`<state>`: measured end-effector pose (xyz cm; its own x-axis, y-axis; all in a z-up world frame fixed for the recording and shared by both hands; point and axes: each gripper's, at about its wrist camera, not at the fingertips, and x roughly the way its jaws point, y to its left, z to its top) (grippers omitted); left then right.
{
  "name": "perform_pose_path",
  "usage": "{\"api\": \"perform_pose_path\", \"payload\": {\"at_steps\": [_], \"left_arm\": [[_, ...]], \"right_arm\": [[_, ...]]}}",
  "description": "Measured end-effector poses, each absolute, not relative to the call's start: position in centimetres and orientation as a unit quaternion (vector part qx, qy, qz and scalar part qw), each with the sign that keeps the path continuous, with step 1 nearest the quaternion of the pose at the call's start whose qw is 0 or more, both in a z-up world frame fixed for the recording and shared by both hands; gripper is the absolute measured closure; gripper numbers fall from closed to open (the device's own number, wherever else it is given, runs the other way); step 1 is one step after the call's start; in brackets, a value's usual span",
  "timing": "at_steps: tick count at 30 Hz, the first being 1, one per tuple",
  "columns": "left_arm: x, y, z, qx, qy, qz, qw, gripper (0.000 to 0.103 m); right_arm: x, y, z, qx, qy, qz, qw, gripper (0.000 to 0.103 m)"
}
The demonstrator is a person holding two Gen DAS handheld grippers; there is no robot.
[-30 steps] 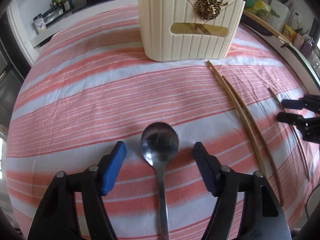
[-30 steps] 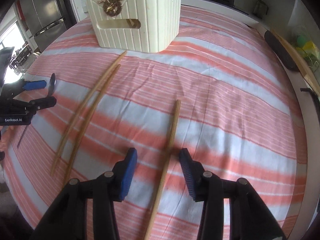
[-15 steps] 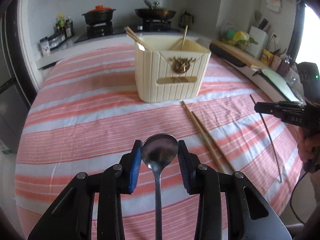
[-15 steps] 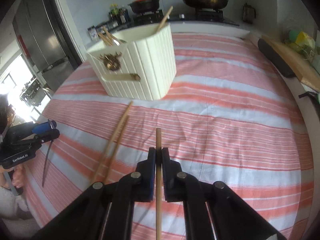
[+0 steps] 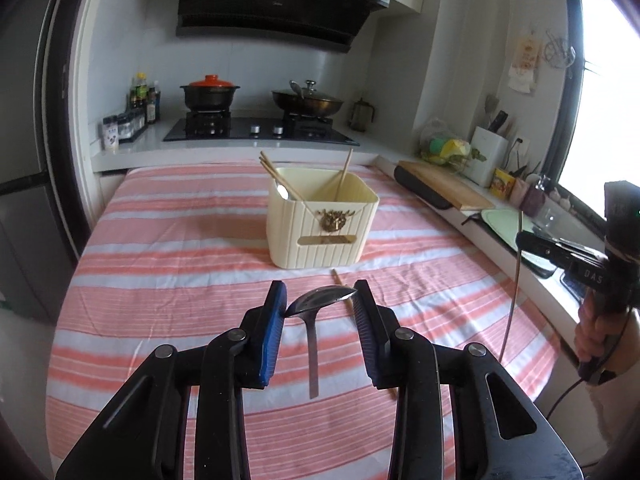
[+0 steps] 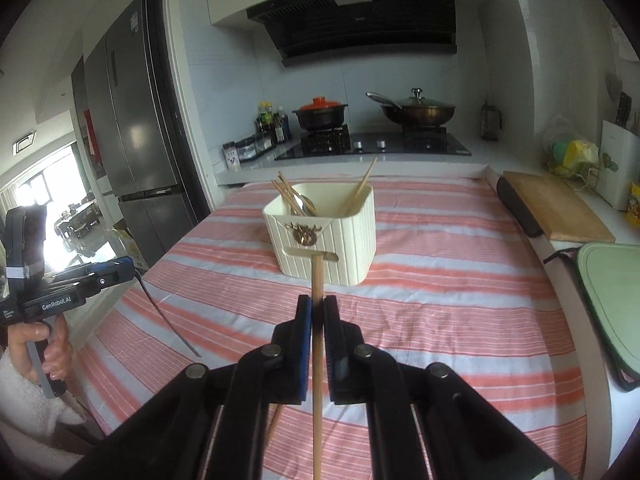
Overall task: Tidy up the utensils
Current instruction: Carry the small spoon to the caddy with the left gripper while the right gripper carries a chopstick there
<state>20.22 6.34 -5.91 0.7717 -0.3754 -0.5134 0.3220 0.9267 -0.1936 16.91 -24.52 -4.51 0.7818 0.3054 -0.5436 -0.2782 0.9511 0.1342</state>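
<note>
Off to the left, the person's left hand (image 6: 38, 344) is wrapped round the pistol grip of the left gripper (image 5: 320, 300), which is raised above the striped tablecloth (image 5: 172, 280) and tipped a little downward toward the cream utensil holder (image 5: 322, 222). Its blue pads (image 5: 274, 320) are set at a narrow gap and pinch the bowl of a metal spoon (image 5: 320, 300) by its two edges, the bowl lying across between them and the handle hanging straight down beneath the claw, clear of the cloth. Ahead of that claw, past its tips, stands the holder with chopsticks and a spoon already leaning inside; just in front of the right-hand finger a pair of wooden chopsticks (image 5: 340, 282) lies on the cloth, partly hidden behind it. Further right, the person's right hand (image 5: 596, 328) grips the right gripper (image 6: 318, 308) from below, also lifted off the table and angled down toward the holder. Its jaws are closed tight on a single wooden chopstick (image 6: 317, 280), which runs lengthwise through the claw, its tip sticking out forward in line with the holder's front and its tail trailing back under the fingers. Beyond the holder sits the stove (image 6: 372, 146) with two pots.
</note>
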Motion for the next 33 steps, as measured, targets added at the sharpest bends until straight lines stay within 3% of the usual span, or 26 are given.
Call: {"api": "perform_pose_path", "payload": {"at_steps": [12, 22, 29, 33], "left_arm": [[25.3, 7.1, 0.1, -0.075, 0.277, -0.234, 0.929, 0.069], [34.2, 6.6, 8.9, -0.076, 0.191, -0.219, 0.954, 0.069], [41.0, 4.5, 6.5, -0.073, 0.188, -0.182, 0.962, 0.069], [44.4, 4.0, 3.4, -0.075, 0.228, -0.170, 0.956, 0.069]], "right_arm": [[21.5, -23.3, -0.2, -0.017, 0.223, 0.181, 0.958, 0.097], [33.3, -21.7, 4.7, -0.007, 0.192, 0.202, 0.960, 0.097], [38.3, -18.7, 5.5, -0.020, 0.093, 0.191, 0.977, 0.097], [40.4, -17.2, 3.2, -0.035, 0.081, 0.196, 0.977, 0.097]]}}
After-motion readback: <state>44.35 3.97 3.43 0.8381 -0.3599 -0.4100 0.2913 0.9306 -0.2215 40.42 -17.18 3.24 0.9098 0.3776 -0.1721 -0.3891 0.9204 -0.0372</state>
